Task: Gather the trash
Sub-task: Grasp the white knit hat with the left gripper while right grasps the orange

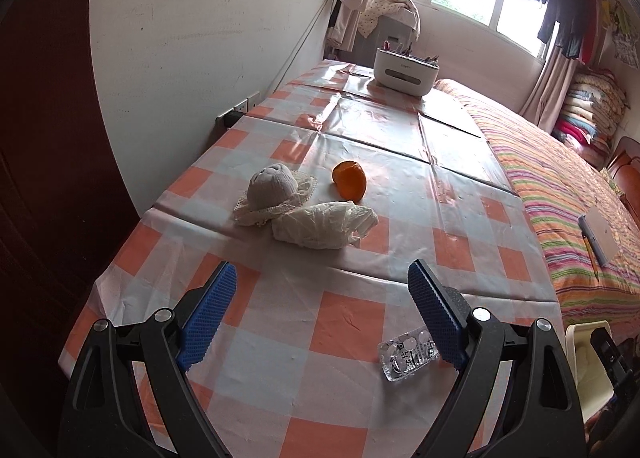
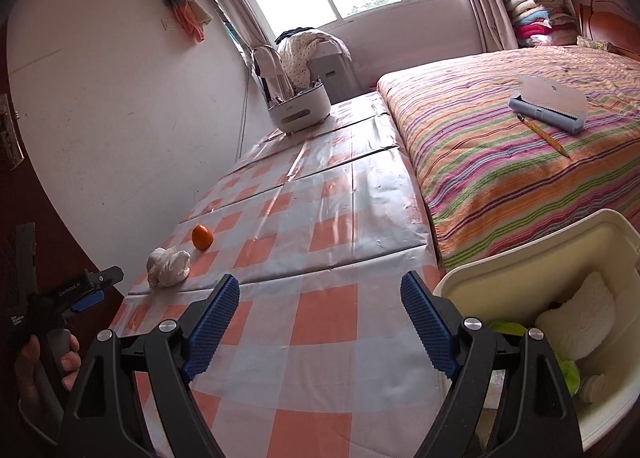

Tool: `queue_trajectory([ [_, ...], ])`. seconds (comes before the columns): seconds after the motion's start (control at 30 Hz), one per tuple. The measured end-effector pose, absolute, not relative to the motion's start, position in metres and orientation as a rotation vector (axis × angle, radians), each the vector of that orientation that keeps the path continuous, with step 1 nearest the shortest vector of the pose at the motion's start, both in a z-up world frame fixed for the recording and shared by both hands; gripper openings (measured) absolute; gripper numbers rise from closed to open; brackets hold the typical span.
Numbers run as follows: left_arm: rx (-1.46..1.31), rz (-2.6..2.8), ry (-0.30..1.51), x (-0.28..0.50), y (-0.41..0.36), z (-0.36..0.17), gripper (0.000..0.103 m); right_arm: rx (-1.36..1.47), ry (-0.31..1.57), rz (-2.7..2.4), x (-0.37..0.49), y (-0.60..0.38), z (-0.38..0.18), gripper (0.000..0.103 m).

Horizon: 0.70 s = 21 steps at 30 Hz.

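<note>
On the orange-checked tablecloth (image 1: 280, 322) lie a crumpled white plastic wrapper (image 1: 324, 227), a grey balled sock on a lace doily (image 1: 272, 191), an orange (image 1: 349, 180) and a clear empty blister pack (image 1: 408, 354). My left gripper (image 1: 322, 318) is open over the cloth with nothing between its fingers; the blister pack lies by its right finger. My right gripper (image 2: 320, 322) is open above the table's near end, empty. The cream trash bin (image 2: 520, 270) at its right holds white and green trash. The wrapper (image 2: 172, 268) and orange (image 2: 201, 237) sit far left there.
A white organiser box (image 1: 404, 71) stands at the table's far end. A striped bed (image 2: 520, 161) runs along the table's right side with a grey case (image 2: 556, 105) and pencil on it. A wall runs along the left. A hand holds the left gripper (image 2: 86, 294).
</note>
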<state>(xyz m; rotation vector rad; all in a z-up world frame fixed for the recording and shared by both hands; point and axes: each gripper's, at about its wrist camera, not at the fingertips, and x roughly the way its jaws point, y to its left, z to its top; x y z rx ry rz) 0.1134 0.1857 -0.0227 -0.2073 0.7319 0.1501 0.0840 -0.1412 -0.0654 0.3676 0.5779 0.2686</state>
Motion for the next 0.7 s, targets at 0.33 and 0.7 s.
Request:
queue_trajectory([
  [0.33, -0.242, 0.193, 0.771, 0.142, 0.213, -0.029, 0.086, 0.222, 0.630, 0.455, 0.125, -0.068, -0.054, 0.081],
  [0.7, -0.313, 0.242, 0.796, 0.180, 0.248, -0.035, 0.086, 0.115, 0.703, 0.613, 0.181, 0.009, -0.055, 0.081],
])
